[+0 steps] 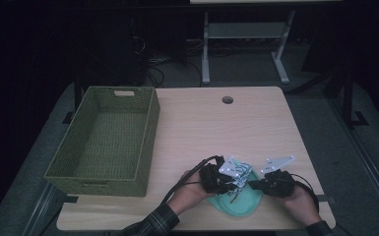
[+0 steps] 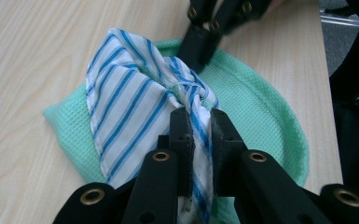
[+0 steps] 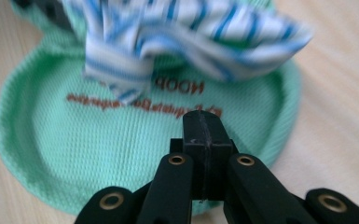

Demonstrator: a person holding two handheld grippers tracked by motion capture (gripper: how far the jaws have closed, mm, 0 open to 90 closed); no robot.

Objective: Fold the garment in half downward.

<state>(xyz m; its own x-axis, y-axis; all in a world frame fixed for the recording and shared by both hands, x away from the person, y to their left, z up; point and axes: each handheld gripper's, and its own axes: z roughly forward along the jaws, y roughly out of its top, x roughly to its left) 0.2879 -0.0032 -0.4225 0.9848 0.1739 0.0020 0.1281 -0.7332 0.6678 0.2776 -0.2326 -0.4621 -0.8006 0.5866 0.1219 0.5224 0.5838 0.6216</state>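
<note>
A white cloth with blue stripes (image 2: 130, 102) lies bunched on top of a mint-green knitted cloth (image 2: 256, 107) near the table's front edge. My left gripper (image 2: 200, 121) is shut on a gathered fold of the striped cloth (image 1: 241, 172). From the opposite side, my right gripper (image 3: 203, 123) is shut with nothing between its jaws; its tips hover low over the green cloth (image 3: 98, 149), just short of the striped cloth (image 3: 191, 28). In the high view the left gripper (image 1: 229, 183) and right gripper (image 1: 252, 185) face each other over the green cloth (image 1: 241, 202).
A green woven basket (image 1: 103, 142) with nothing inside stands on the left half of the wooden table (image 1: 211, 123). A round cable hole (image 1: 227, 100) is near the far edge. The table's front edge runs just below the cloths.
</note>
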